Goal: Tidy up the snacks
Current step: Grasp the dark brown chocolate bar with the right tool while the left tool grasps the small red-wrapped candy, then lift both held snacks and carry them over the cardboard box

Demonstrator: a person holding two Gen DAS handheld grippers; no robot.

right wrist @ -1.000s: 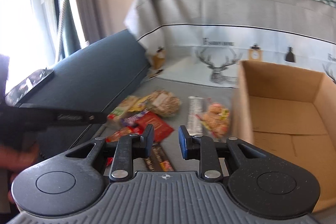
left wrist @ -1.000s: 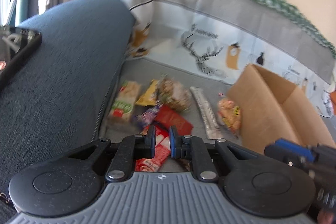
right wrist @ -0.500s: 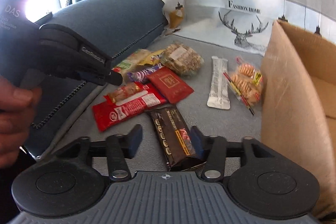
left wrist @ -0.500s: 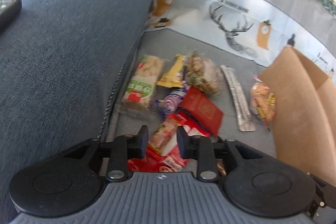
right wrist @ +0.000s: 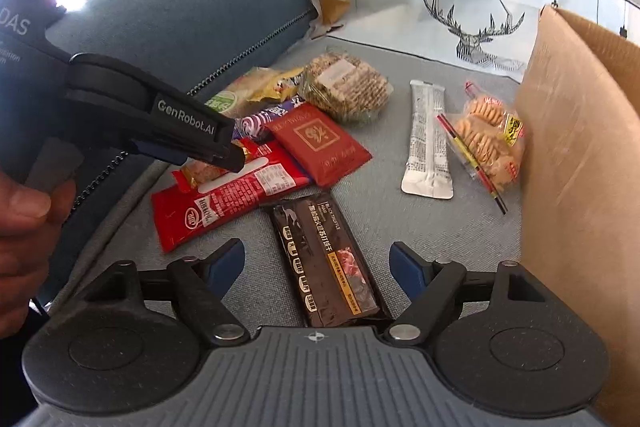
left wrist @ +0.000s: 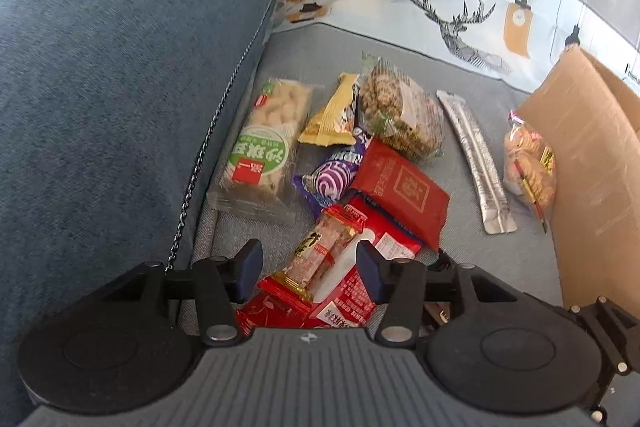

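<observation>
Several snack packs lie on a grey sofa seat. My left gripper (left wrist: 308,269) is open, its fingers either side of a small clear-wrapped pink bar (left wrist: 320,251) lying on a long red packet (left wrist: 352,291). My right gripper (right wrist: 318,267) is open wide, straddling a dark brown bar packet (right wrist: 324,259). Further off lie a red square sachet (right wrist: 320,143), a purple candy (left wrist: 332,175), a green-labelled cracker pack (left wrist: 264,143), a yellow packet (left wrist: 332,119), a round oat cake bag (right wrist: 344,87), a silver stick (right wrist: 428,139) and a biscuit bag (right wrist: 490,143).
An open cardboard box (right wrist: 580,147) stands at the right, its wall touching the biscuit bag. The blue sofa armrest (left wrist: 120,87) rises on the left. A printed cloth with a deer (left wrist: 460,15) covers the sofa back. The left gripper's body shows in the right wrist view (right wrist: 160,119).
Both grippers have dropped toward the snacks and opened wider. The left one now brackets the pink bar, the right one the dark brown bar.
</observation>
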